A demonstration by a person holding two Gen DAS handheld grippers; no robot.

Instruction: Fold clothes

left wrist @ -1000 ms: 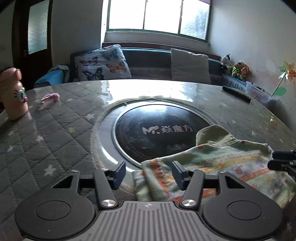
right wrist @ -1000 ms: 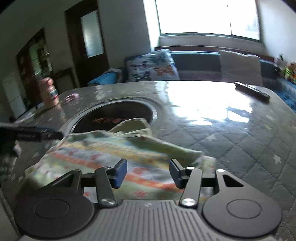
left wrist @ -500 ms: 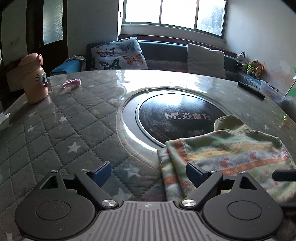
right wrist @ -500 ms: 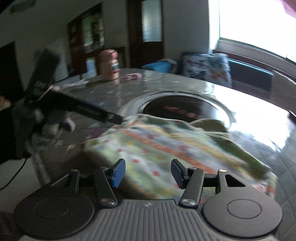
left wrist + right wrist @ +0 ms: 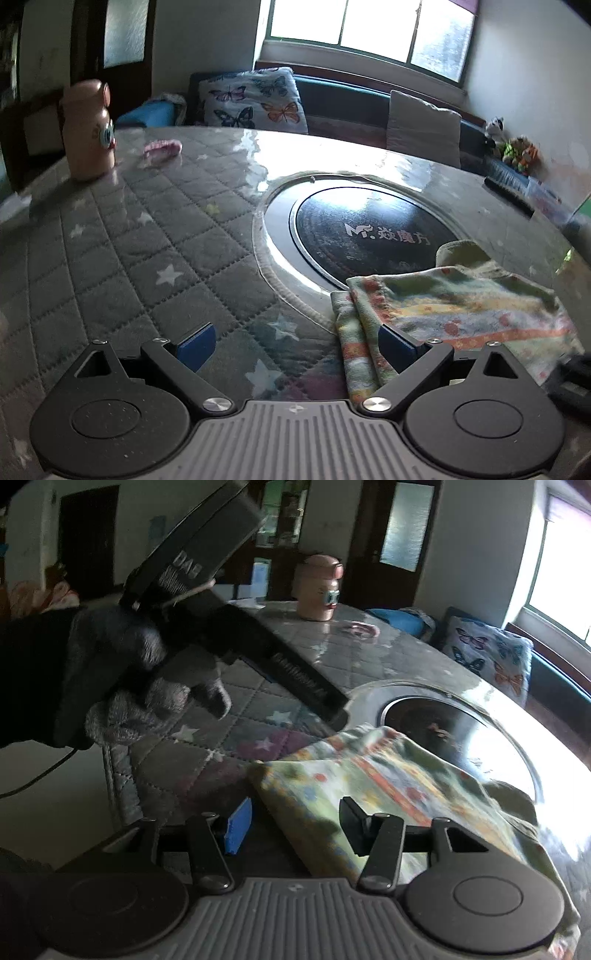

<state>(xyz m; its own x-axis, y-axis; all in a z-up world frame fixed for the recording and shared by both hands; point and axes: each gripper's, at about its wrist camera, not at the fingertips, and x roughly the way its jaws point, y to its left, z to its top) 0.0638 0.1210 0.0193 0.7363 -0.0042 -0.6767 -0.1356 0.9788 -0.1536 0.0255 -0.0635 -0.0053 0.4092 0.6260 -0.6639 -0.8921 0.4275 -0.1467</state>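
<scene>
- Your left tongs (image 5: 295,343) are spread wide over the quilted worktop (image 5: 155,258); nothing sits between the blue pads (image 5: 195,345).
- The right-hand pad of your left tongs sits at the near left edge of the folded garment (image 5: 454,317); you cannot tell from this view whether it touches the cloth.
- The garment, a pale green piece with orange and yellow patterned bands, lies folded on the worktop at the near right of the round black inset plate (image 5: 373,232), with its far edge overlapping the plate's rim.
- Your right tongs (image 5: 295,823) are also parted, holding nothing; the garment's near corner (image 5: 369,786) lies between and beneath the two fingers, blurred in this view.
- From the right wrist view, your gloved left hand (image 5: 122,675) grips the dark handle of the left tool (image 5: 229,602), whose tip reaches down to the garment's far left corner.
- A pink bottle with a cartoon face (image 5: 88,129) stands upright at the far left of the worktop, with a small pink item (image 5: 162,147) just beside it.
- A black remote (image 5: 509,192) lies at the far right edge.
- A butterfly-print cushion (image 5: 255,99) rests on the sofa beyond the worktop.
</scene>
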